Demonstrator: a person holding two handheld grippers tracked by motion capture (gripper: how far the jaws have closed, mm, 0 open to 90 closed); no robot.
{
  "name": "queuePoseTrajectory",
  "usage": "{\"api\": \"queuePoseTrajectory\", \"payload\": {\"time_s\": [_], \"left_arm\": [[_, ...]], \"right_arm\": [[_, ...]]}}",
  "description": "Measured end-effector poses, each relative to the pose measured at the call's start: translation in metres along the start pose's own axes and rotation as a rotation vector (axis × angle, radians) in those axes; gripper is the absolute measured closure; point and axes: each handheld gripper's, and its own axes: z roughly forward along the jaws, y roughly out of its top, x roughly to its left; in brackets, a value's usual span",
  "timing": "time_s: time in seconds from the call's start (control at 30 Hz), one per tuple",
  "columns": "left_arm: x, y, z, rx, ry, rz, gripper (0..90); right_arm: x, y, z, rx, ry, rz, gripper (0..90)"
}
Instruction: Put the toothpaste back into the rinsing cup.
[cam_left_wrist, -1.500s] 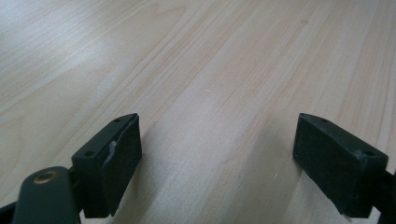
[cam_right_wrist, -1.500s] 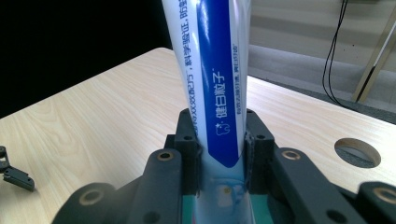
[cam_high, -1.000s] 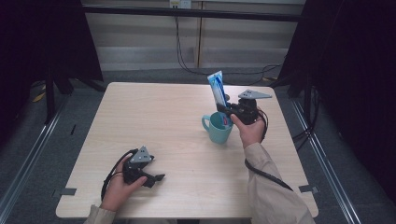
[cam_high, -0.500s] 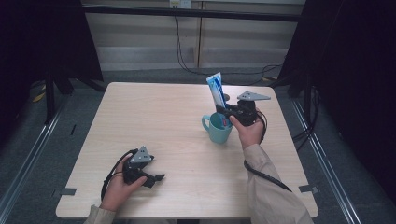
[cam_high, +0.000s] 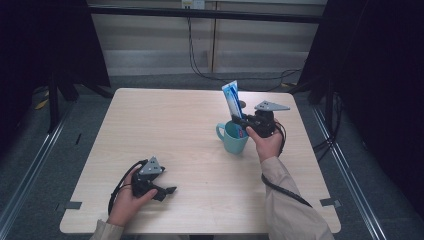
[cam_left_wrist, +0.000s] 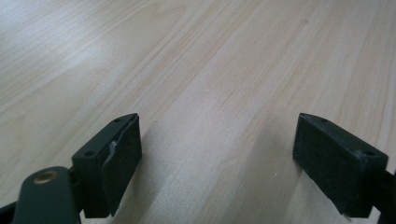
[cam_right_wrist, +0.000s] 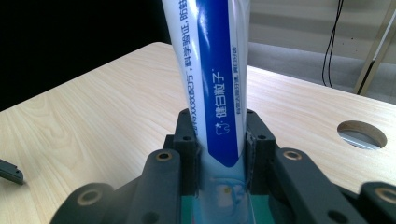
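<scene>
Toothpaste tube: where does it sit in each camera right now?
High view: toothpaste tube stands upright right of centre, lower end in the teal mug, clamped by the right tongs.
Left gripper view: not in it.
Right gripper view: tube rises top centre between the jaws.
Shared landmark: the table's round hole.

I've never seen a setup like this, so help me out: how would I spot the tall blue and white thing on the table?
Start at the pale wooden table and look to its far right part, where a teal mug stands. Rising from that mug, leaning slightly, is a toothpaste tube, white with a broad blue stripe and printed characters, clamped by the right gripper. It is the tallest thing on the table.
</scene>
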Motion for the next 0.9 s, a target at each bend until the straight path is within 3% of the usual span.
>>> {"api": "queuePoseTrajectory", "payload": {"time_s": [0.9], "left_arm": [[0.000, 0.000, 0.000, 0.002, -0.002, 0.002, 15.3]], "right_arm": [[-0.002, -0.021, 0.003, 0.007, -0.015, 0.014, 69.3]]}}
